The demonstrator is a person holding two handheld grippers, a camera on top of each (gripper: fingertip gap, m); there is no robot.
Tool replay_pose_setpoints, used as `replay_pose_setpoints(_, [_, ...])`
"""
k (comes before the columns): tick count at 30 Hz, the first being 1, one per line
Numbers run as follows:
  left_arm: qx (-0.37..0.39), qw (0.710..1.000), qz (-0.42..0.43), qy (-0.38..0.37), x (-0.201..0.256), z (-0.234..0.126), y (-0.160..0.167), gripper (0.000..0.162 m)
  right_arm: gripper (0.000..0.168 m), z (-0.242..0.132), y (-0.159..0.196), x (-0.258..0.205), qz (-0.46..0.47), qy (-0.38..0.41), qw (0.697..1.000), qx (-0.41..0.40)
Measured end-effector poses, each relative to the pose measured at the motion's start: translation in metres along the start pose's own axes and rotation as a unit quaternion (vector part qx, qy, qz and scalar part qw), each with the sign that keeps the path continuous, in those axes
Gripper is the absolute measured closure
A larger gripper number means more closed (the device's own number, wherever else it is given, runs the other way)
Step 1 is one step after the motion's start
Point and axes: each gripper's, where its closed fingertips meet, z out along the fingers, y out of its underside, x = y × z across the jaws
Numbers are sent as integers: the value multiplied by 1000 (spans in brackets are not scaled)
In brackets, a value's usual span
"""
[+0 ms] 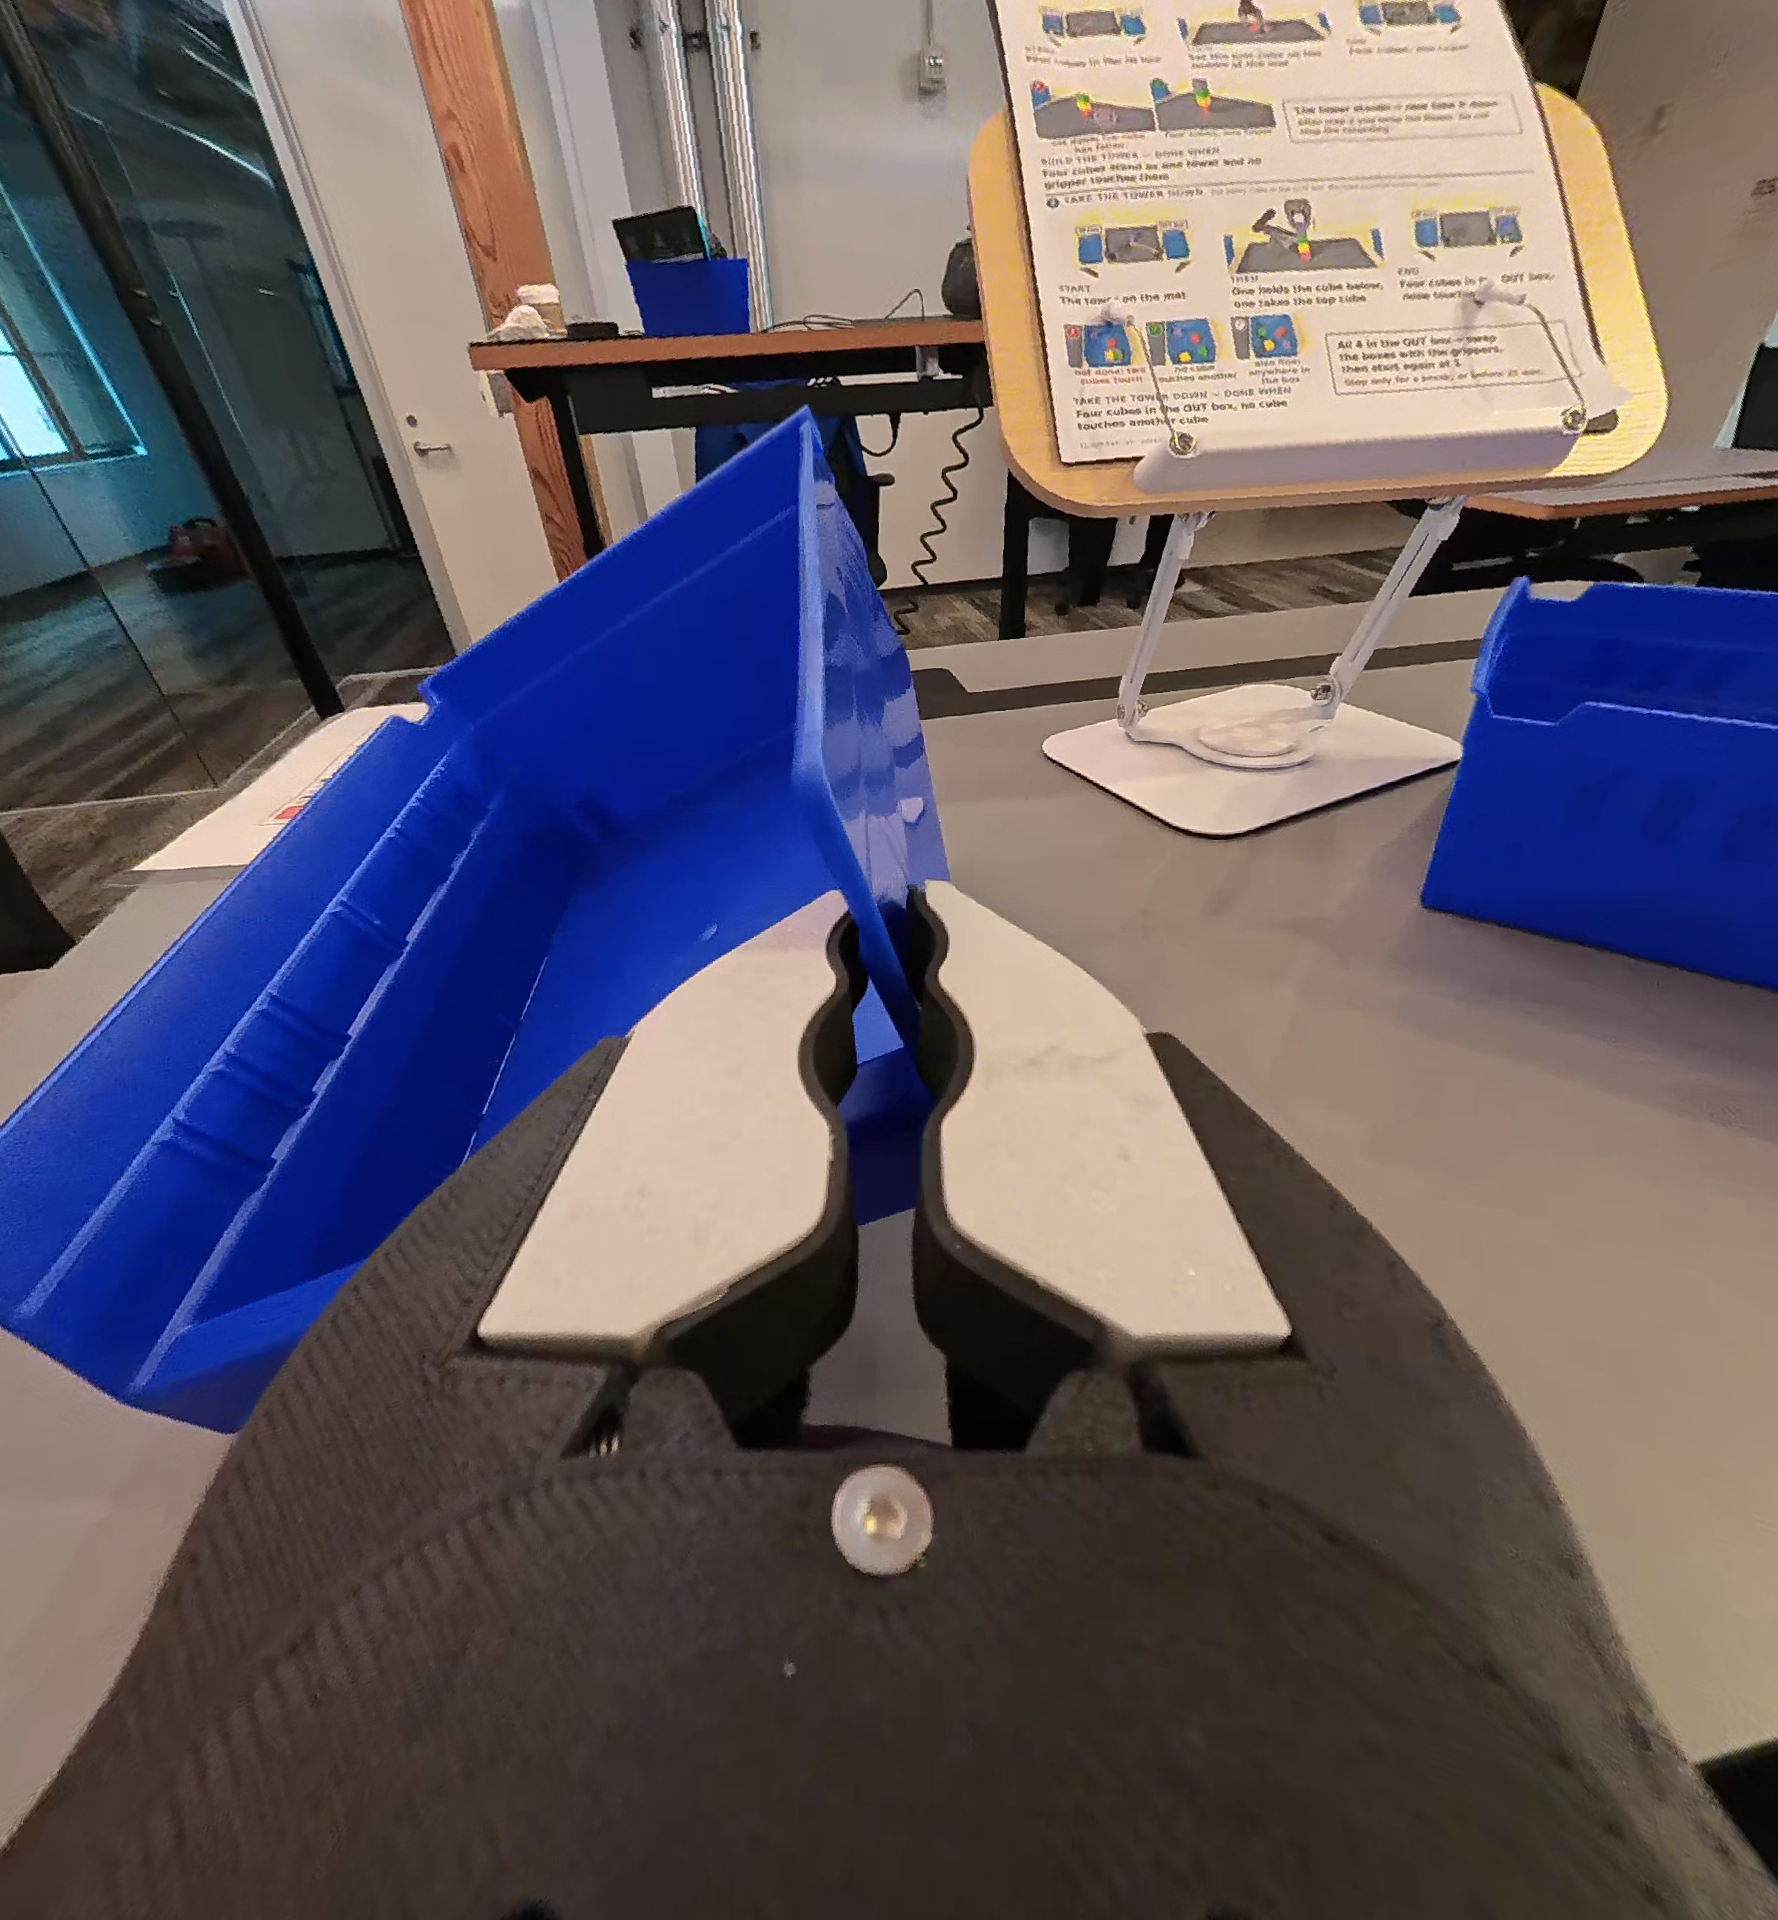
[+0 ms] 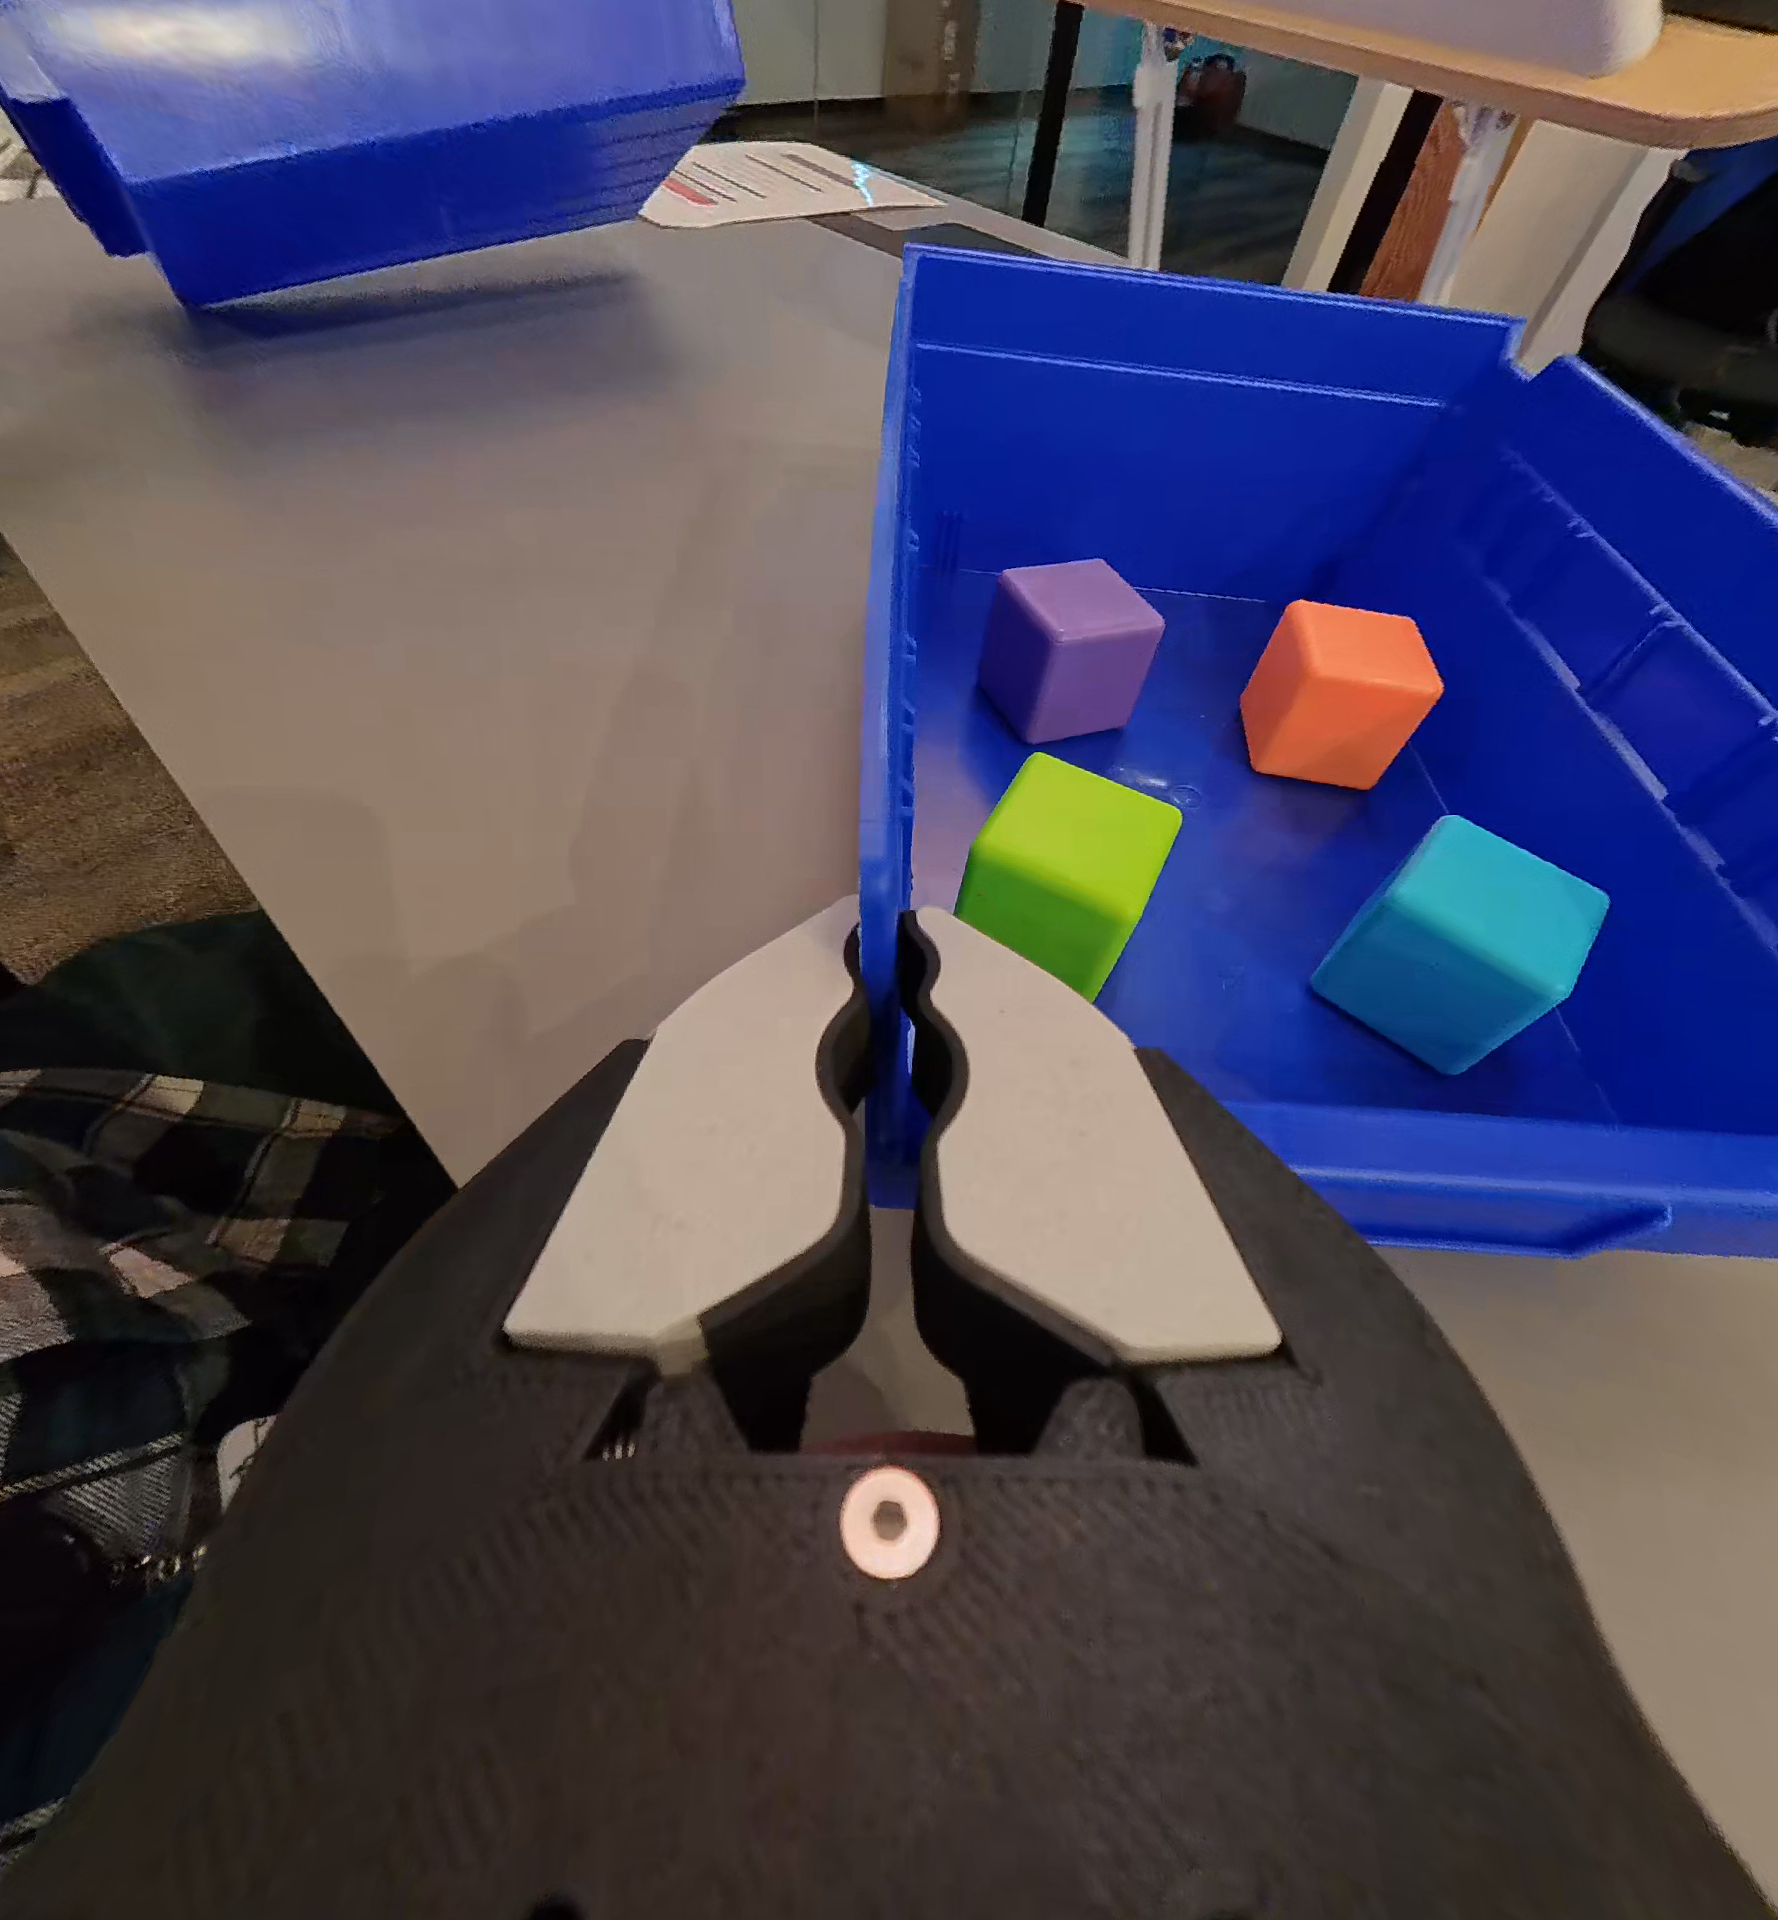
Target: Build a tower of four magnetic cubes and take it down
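The four magnetic cubes lie loose on the floor of a blue plastic bin [image 2: 1176, 457] seen in the right wrist view, none stacked and none touching another. The purple cube [image 2: 1070, 646] sits toward the far left of the bin floor, the orange cube [image 2: 1339, 691] toward the far right, the green cube [image 2: 1070, 868] at near left close to the side wall, and the teal cube [image 2: 1461, 940] at near right. The right gripper [image 2: 880, 935] is clamped on the left side wall of this bin: one finger is outside the wall, the other inside, and the jaws are closed against the thin plastic. The bin appears tilted relative to the grey table [image 2: 500, 582]; whether its base touches the table cannot be determined. The left gripper [image 1: 882, 914] is likewise clamped on the side wall of a second blue bin [image 1: 604, 727], with its jaws pressed on the wall edge. The visible interior of this bin holds no cubes, and the bin is tilted steeply. In the right wrist view this second bin appears at upper left, raised clear of the table with a shadow beneath it. Beyond the left gripper stands a wooden-backed document stand [image 1: 1249, 748] carrying a printed instruction sheet [image 1: 1280, 229]. A plaid sleeve [image 2: 64, 1299] is visible at the left edge of the right wrist view.
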Motion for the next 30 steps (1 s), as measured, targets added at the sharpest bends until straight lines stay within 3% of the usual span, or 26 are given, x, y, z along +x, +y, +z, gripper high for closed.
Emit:
replay_pose_setpoints(16, [-54, 995, 82, -20, 10, -53, 32, 156, 161, 29, -16, -55, -40, -70, 997, 4])
replay_pose_setpoints(25, [-51, 993, 96, -38, 11, -84, 38, 156, 165, 37, -21, -70, -47, -24, 998, 20])
replay_pose_setpoints(30, [-48, 993, 105, -39, 11, -93, 41, 155, 165, 38, -23, -87, -40, -41, 998, 24])
